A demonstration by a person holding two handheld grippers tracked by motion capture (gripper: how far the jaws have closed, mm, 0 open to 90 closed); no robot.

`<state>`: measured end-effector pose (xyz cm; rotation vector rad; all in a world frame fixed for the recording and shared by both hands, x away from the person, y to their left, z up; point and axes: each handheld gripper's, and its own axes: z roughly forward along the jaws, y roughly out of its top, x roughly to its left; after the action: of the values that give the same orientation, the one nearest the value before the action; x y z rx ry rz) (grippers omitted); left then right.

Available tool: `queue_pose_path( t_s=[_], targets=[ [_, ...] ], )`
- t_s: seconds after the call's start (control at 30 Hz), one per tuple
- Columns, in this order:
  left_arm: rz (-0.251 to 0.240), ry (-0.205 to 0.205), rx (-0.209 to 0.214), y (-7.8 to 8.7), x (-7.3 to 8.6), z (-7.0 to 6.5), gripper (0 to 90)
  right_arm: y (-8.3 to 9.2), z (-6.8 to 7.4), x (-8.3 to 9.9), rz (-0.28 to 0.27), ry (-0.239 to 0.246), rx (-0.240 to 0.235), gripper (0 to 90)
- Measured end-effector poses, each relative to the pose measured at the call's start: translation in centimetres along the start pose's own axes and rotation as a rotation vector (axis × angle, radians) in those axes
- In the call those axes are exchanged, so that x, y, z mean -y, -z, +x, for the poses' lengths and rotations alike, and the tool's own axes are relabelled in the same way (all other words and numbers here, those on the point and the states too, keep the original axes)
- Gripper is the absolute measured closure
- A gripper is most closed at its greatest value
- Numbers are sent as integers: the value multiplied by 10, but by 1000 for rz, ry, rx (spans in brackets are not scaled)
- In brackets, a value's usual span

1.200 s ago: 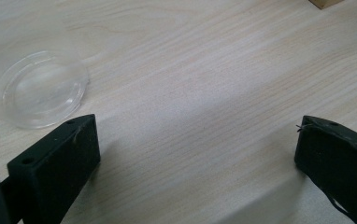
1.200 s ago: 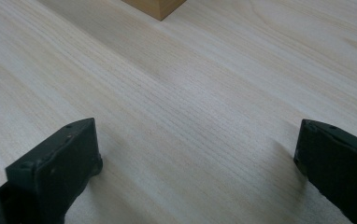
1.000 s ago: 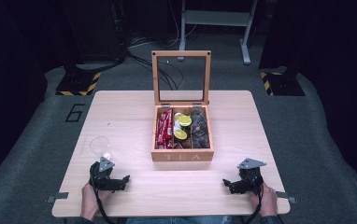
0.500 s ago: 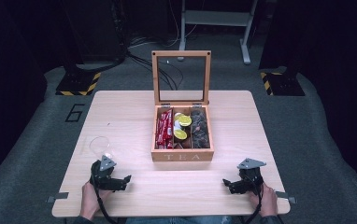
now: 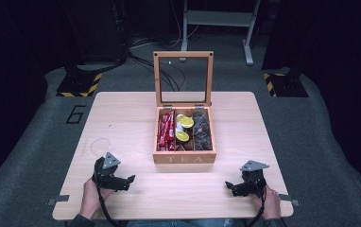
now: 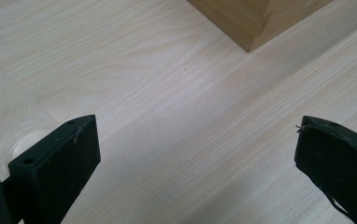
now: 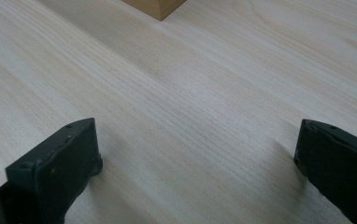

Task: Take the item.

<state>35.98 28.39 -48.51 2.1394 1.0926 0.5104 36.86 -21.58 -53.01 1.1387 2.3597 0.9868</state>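
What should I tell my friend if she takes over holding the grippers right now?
Left hand-held gripper: open, holding nothing, low over the table near its front left.
Right hand-held gripper: open, holding nothing, near the front right.
Wooden tea box: mid-table, its lid standing open. Inside sit red packets on the left, yellow-topped capsules in the middle, dark packets on the right.
A clear plastic piece lies beyond the left gripper.
Done: lid open. Left: nothing is grasped yet.

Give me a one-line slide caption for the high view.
Open wooden tea box sits mid-table; left gripper and right gripper rest near the front edge, jaws open.
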Motion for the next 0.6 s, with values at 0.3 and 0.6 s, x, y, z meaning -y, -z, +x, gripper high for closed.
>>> queue_pose_path(
  t_s=[0.3,0.6],
  targets=[
    [-4,-40,39,6,-22,-4,1,0,0,0,1,0,0,0],
    [-11,-73,64,12,-43,-6,2,0,0,0,1,0,0,0]
  ],
)
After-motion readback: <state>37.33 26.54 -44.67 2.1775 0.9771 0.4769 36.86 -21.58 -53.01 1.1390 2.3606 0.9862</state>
